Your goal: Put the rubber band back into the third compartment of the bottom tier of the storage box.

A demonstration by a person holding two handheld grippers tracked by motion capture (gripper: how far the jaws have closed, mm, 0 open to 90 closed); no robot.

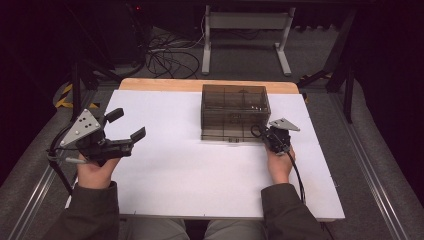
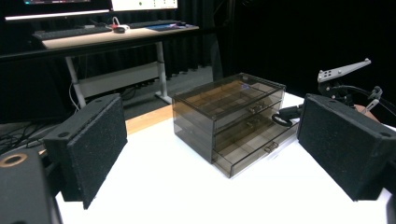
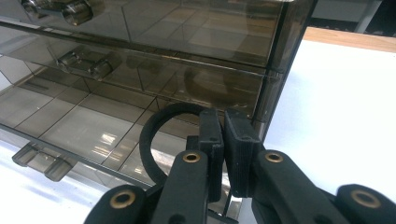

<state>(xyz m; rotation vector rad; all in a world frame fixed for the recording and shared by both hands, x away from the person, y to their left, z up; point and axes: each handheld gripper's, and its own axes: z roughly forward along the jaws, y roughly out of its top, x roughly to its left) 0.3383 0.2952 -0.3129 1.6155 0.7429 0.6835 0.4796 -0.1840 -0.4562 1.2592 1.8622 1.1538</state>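
Observation:
A smoky see-through drawer box (image 1: 235,112) with three drawers stands at the table's far middle. Its bottom drawer (image 2: 252,151) sits pulled out a little. My right gripper (image 1: 263,133) is at the box's front right corner, shut on a black elastic loop (image 3: 149,135). The loop sticks out to the left of the jaws, just in front of the lower drawers. In the right gripper view the right gripper (image 3: 223,126) has its pads pressed together. My left gripper (image 1: 127,125) rests at the table's left with its jaws wide open and nothing between its pads (image 2: 88,140).
The white tabletop (image 1: 200,170) has a wooden strip (image 1: 165,84) along its far edge. Behind it stand a grey desk frame (image 1: 245,22) and loose cables (image 1: 165,57) on the floor. Metal rails (image 1: 372,175) run along both sides.

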